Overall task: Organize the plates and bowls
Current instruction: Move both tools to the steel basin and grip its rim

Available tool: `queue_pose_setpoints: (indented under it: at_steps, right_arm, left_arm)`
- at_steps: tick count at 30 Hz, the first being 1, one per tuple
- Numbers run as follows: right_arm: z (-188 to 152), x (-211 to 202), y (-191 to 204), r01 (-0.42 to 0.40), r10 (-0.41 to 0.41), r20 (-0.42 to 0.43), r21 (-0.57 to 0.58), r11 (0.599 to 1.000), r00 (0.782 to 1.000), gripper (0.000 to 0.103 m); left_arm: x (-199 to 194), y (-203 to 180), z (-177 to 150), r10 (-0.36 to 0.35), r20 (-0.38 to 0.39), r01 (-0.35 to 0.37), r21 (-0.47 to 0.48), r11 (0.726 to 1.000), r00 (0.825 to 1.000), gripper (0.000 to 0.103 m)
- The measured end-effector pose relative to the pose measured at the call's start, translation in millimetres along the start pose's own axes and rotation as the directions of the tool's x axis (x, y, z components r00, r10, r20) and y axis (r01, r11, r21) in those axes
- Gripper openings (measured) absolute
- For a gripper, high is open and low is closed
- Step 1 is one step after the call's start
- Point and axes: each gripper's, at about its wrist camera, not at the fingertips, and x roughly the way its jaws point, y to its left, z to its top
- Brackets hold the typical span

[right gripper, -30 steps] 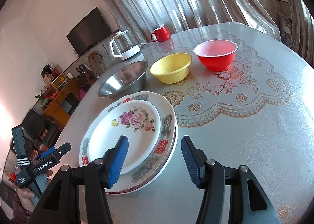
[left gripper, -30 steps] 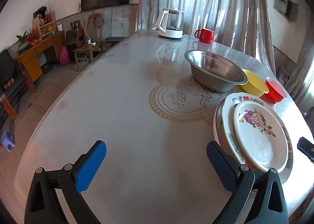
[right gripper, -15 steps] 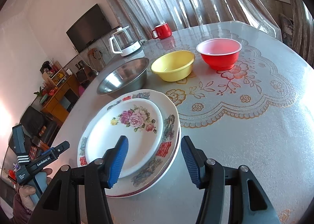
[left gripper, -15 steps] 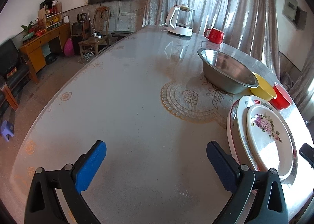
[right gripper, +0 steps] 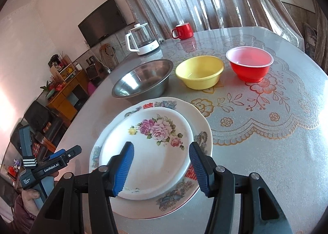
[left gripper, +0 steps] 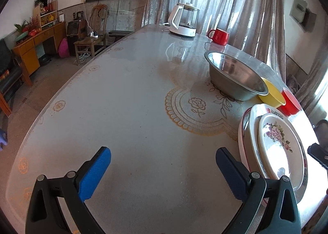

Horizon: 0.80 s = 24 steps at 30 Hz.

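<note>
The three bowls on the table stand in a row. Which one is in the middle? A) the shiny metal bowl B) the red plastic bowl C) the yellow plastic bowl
C: the yellow plastic bowl sits between the shiny metal bowl on its left and the red plastic bowl on its right, seen from the right wrist.

Shiny steel bowl point(right gripper: 142, 79); glossy floral plate point(right gripper: 151, 147).

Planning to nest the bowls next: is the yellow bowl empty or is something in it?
Empty. In the right wrist view the yellow bowl stands upright and its bare inside shows down to the bottom.
</note>
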Motion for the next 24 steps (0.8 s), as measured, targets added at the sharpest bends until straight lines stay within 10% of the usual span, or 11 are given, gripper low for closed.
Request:
queue_pose_setpoints:
  at_steps: [24]
  right_arm:
    - [66.7,57.8,23.2,-0.085,0.084,-0.063,-0.003,0.996,0.994,0.057]
  left_arm:
    - [21.0,-26.5,83.8,-0.043,0.076,0.034,0.109,0.994,0.996,0.103]
